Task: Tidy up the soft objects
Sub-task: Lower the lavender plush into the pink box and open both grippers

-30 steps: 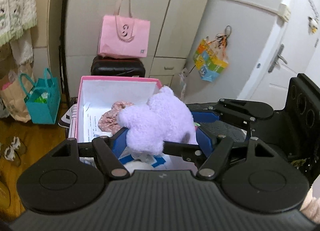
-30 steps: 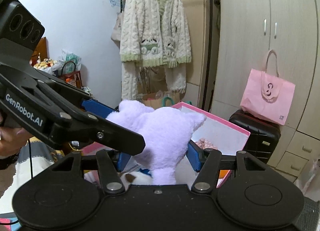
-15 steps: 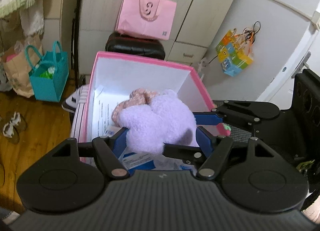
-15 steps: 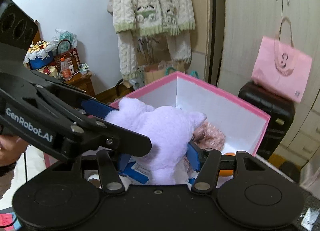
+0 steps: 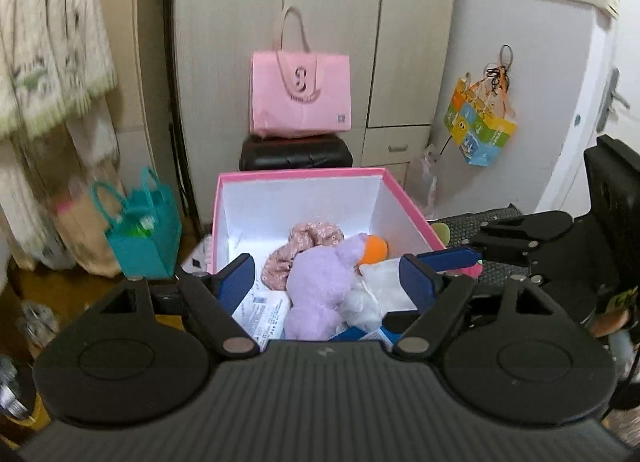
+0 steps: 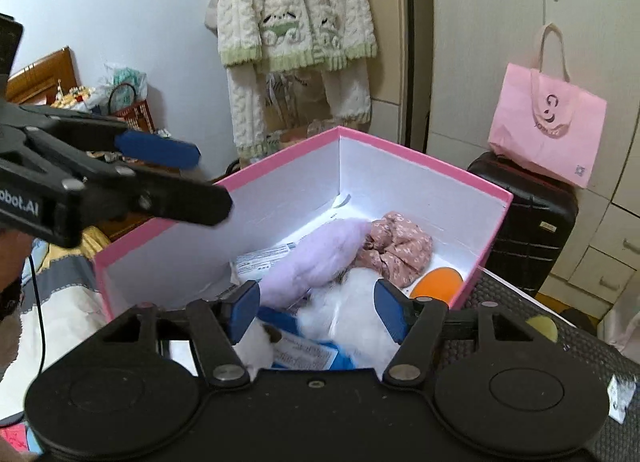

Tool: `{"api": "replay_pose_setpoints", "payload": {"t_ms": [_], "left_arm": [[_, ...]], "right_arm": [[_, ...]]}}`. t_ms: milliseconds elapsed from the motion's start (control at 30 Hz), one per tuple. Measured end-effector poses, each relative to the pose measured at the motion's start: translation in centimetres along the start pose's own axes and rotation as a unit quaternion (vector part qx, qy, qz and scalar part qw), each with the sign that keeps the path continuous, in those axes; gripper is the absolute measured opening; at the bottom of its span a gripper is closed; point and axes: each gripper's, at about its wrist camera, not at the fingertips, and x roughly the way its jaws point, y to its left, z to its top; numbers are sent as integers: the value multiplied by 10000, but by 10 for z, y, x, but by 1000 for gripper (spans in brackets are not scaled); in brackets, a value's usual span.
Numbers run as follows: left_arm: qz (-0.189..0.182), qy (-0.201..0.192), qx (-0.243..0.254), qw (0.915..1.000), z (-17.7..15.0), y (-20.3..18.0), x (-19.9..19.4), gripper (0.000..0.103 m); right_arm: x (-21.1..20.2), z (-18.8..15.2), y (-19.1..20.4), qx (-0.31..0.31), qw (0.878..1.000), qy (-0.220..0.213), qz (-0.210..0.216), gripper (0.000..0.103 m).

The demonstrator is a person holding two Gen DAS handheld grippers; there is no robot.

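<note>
Since the purple plush toy (image 5: 316, 286) now lies inside the pink box (image 5: 298, 175), nothing is gripped: the left gripper (image 5: 326, 274) and right gripper (image 6: 316, 310) are both opening, fingers clear of it. The box also holds a floral fabric bundle (image 6: 394, 250), an orange ball (image 6: 438, 282), white fluffy items and printed packets.

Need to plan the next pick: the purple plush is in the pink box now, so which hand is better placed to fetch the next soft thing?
Probably the right. Both grippers, left gripper and right gripper, hang over the pink box with jaws opening and nothing between them; the purple plush lies inside. The black mat with a yellow-green item lies on the right's side.
</note>
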Motion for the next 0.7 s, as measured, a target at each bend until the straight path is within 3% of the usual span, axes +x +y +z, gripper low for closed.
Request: {"api": "replay_pose_setpoints", "payload": {"t_ms": [433, 700], "left_arm": [[-548, 167, 284, 9980, -10, -39, -63, 79], [-420, -1, 590, 9974, -15, -63, -109, 79]], "right_arm": [[-85, -10, 49, -479, 9970, -530, -312, 68], [-132, -14, 70, -928, 9907, -608, -786, 70]]}}
